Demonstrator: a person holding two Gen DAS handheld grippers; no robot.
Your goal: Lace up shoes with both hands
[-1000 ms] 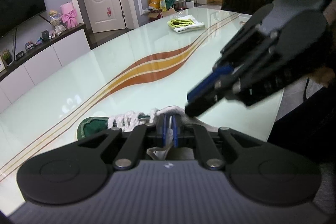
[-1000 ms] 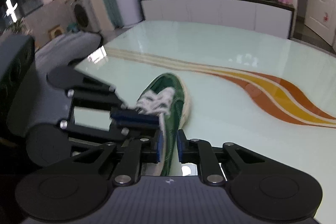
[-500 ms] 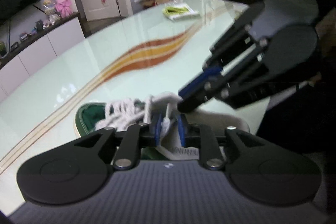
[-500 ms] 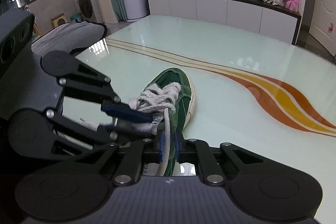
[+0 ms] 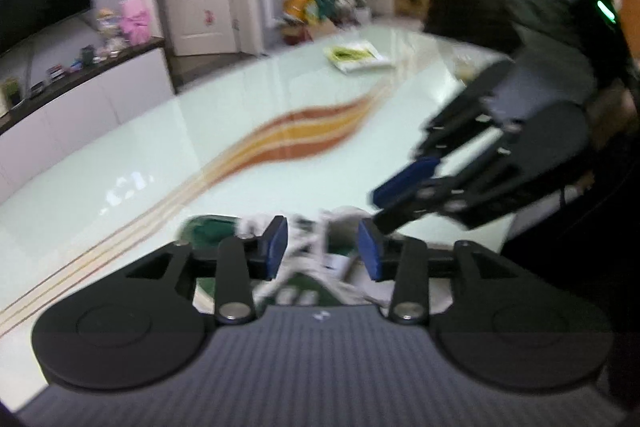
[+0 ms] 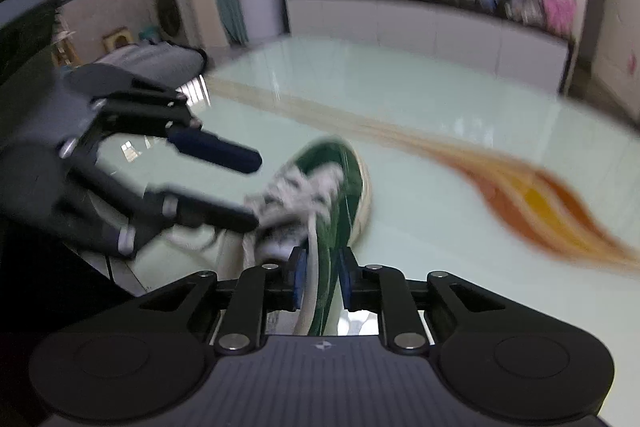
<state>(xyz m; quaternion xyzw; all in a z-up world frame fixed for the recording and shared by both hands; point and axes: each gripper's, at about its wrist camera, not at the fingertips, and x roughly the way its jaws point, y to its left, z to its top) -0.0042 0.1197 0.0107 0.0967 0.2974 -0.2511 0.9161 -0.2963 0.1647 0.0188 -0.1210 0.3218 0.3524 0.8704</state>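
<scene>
Green shoe (image 6: pixel 344 187) on glossy counter (image 6: pixel 420 115), left gripper (image 5: pixel 322 251) released above white laces (image 6: pixel 296 195), right gripper (image 6: pixel 322 277) slightly parted, lace end (image 6: pixel 311 267) between, grip unclear.

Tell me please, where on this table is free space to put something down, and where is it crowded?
Bare glass lies beyond the green shoe toward the white cabinet, and to its right up to the orange stripes. It is crowded at the near edge: the left gripper and the right gripper meet over the white laces. A folded cloth takes the far end.
</scene>
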